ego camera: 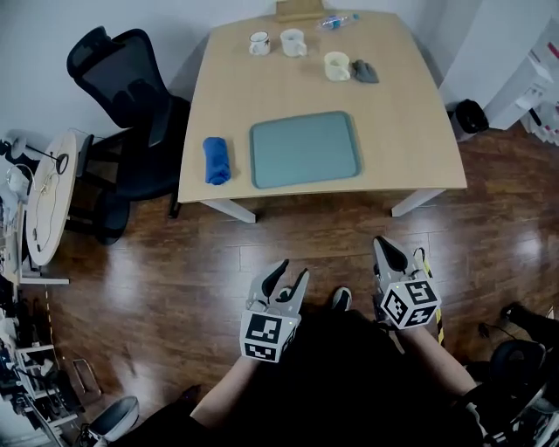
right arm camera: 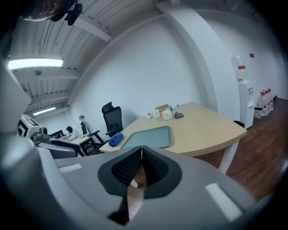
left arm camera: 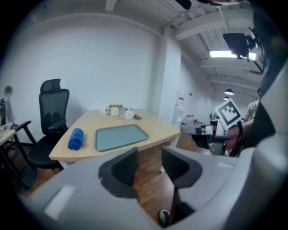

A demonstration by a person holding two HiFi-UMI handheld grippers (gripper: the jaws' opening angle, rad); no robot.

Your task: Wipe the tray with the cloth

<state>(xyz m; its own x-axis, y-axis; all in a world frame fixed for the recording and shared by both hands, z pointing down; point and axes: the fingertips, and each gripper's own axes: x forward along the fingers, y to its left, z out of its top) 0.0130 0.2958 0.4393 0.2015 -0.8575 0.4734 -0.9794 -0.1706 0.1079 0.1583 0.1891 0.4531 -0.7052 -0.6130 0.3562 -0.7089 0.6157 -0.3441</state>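
Note:
A teal tray (ego camera: 301, 148) lies near the front edge of a light wooden table (ego camera: 410, 131). A rolled blue cloth (ego camera: 217, 161) rests just left of it. Both grippers hang over the floor, well short of the table. My left gripper (ego camera: 292, 271) is open, with nothing between its jaws. My right gripper (ego camera: 383, 244) is shut and empty. The left gripper view shows the cloth (left arm camera: 76, 139) and tray (left arm camera: 120, 136) beyond its own jaws (left arm camera: 149, 155). In the right gripper view the tray (right arm camera: 148, 137) and cloth (right arm camera: 115, 139) sit past the closed jaws (right arm camera: 141, 150).
At the table's far end stand three mugs (ego camera: 259, 43) (ego camera: 293, 42) (ego camera: 337, 65), a dark grey object (ego camera: 365, 72) and a plastic bottle (ego camera: 336, 21). A black office chair (ego camera: 131, 105) stands left of the table. A round side table (ego camera: 48, 196) is at far left.

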